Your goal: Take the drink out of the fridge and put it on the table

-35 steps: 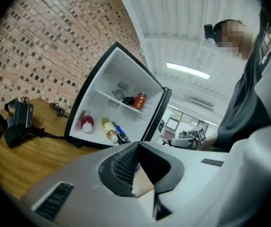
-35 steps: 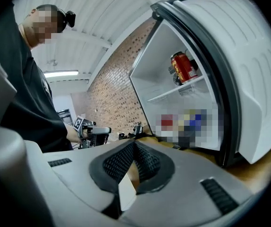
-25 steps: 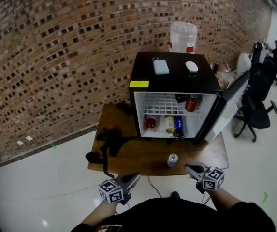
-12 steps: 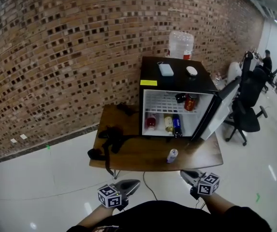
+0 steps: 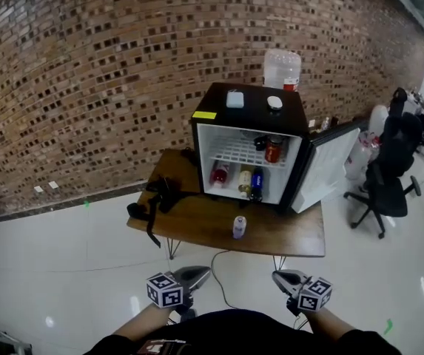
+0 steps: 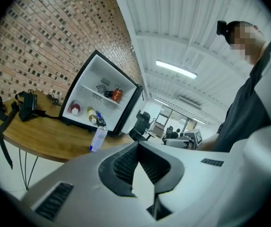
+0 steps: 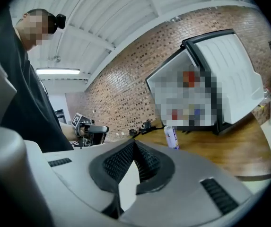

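Observation:
A small white and blue drink (image 5: 239, 227) stands upright near the front edge of the wooden table (image 5: 197, 226). It also shows in the left gripper view (image 6: 98, 138) and the right gripper view (image 7: 171, 137). Behind it is the black mini fridge (image 5: 215, 110), its door (image 5: 321, 170) swung open to the right, with several bottles and a red can on the shelves. My left gripper (image 5: 192, 275) (image 6: 137, 145) and right gripper (image 5: 285, 279) (image 7: 134, 143) hang in front of the table, well short of the drink. Both are shut with nothing between their pads.
Black strapped gear (image 5: 154, 197) lies on the table's left end. A water jug (image 5: 281, 69) stands behind the fridge, and two small objects lie on the fridge top. Office chairs (image 5: 389, 187) stand on the glossy floor at the right, and a brick wall runs behind.
The table and fridge now sit farther off, and both grippers are lower and nearer the body. The drink has stayed put on the table, and both grippers remain shut.

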